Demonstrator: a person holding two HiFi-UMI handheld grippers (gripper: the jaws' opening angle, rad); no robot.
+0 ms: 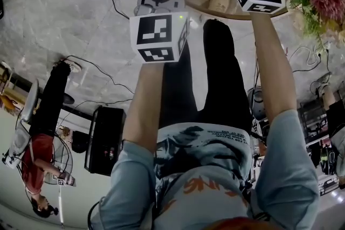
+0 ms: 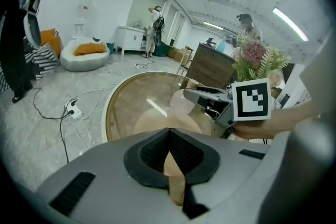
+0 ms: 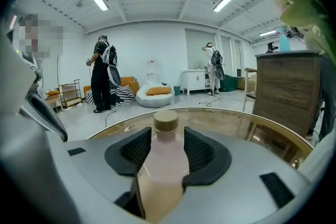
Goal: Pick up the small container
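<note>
Glass table [image 3: 239, 119]: bottle [image 3: 165, 162] upright between right gripper [image 3: 167, 145] jaws, wide, apparently not pressing; left gripper [image 2: 169, 148] closed, empty; step: enclosing; next, likely: squeeze, lift.

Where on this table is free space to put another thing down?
The glass table is bare left of the bottle, out to its wooden rim, and also behind the bottle. It is crowded on the right, by the flowers.
</note>
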